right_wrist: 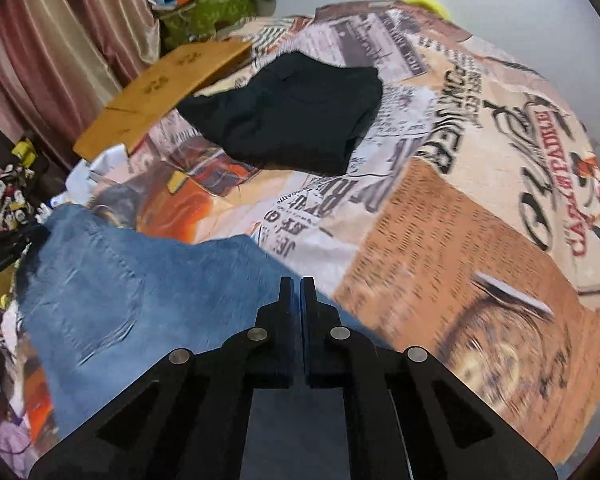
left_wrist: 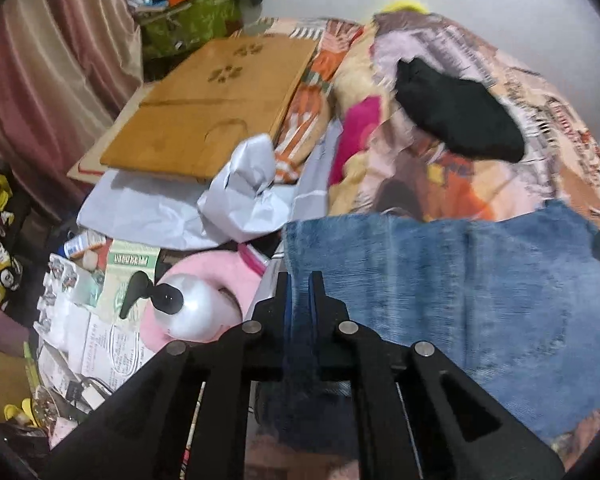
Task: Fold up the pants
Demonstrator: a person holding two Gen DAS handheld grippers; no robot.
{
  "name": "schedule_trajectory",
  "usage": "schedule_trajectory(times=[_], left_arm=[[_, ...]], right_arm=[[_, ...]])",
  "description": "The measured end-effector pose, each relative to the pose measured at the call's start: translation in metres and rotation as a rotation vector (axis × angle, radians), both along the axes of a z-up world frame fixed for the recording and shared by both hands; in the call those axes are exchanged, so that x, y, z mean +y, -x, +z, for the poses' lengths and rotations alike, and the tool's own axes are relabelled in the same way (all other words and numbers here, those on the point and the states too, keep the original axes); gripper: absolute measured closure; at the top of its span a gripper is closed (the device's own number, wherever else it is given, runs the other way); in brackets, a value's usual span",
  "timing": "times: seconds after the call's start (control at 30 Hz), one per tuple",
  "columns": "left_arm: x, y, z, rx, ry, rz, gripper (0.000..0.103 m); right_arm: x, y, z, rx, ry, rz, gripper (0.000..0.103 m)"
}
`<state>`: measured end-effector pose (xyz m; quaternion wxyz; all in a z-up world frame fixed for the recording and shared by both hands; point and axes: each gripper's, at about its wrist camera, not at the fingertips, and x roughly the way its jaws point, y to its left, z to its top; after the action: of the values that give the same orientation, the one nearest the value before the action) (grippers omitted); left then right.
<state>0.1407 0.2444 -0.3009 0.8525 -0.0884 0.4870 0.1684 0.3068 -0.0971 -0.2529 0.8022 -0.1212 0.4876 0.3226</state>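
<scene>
The left tool [left_wrist: 300, 280] pinched one edge of the jeans [left_wrist: 480, 280], and the right tool [right_wrist: 298, 284] was pressed together on the other edge. The jeans hung between them above the bedspread [right_wrist: 440, 220], near black clothing [right_wrist: 288, 120].

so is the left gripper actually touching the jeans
Touching. The left wrist view shows the left gripper with its jaws closed on the edge of the blue jeans, denim pinched between the pads.
</scene>
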Motion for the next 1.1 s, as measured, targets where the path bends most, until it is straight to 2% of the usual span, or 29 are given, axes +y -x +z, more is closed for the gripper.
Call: schedule_trajectory(times=[0.1,0.17,0.27,0.3,0.43,0.63,0.87,0.97,1.1], left_arm=[[-0.021,0.010,0.022,-0.039,0.005,-0.052,0.085],[-0.039,0.015,0.033,-0.058,0.005,-0.096,0.067],[-0.073,0.023,0.046,-0.082,-0.004,-0.185,0.053],[-0.084,0.025,0.048,-0.086,-0.007,-0.213,0.051],[-0.128,0.032,0.051,-0.080,0.014,-0.321,0.050],[-0.186,0.036,0.033,-0.014,0.053,-0.458,0.050],[-0.221,0.042,0.015,0.046,0.088,-0.529,0.050],[-0.231,0.043,0.005,0.073,0.062,-0.540,0.050],[-0.237,0.040,0.002,0.063,0.042,-0.550,0.050]], right_arm=[[-0.011,0.019,0.016,-0.015,-0.013,0.008,0.094],[-0.017,0.038,0.028,-0.042,-0.014,0.022,0.082],[-0.024,0.063,0.039,-0.096,-0.007,0.045,0.066],[-0.026,0.077,0.043,-0.116,-0.005,0.058,0.064],[-0.035,0.111,0.044,-0.142,0.010,0.091,0.063],[-0.041,0.152,0.026,-0.122,0.021,0.111,0.063],[-0.043,0.177,-0.001,-0.090,0.054,0.116,0.063],[-0.043,0.182,-0.005,-0.114,0.052,0.112,0.063],[-0.041,0.178,-0.007,-0.104,0.032,0.114,0.063]])
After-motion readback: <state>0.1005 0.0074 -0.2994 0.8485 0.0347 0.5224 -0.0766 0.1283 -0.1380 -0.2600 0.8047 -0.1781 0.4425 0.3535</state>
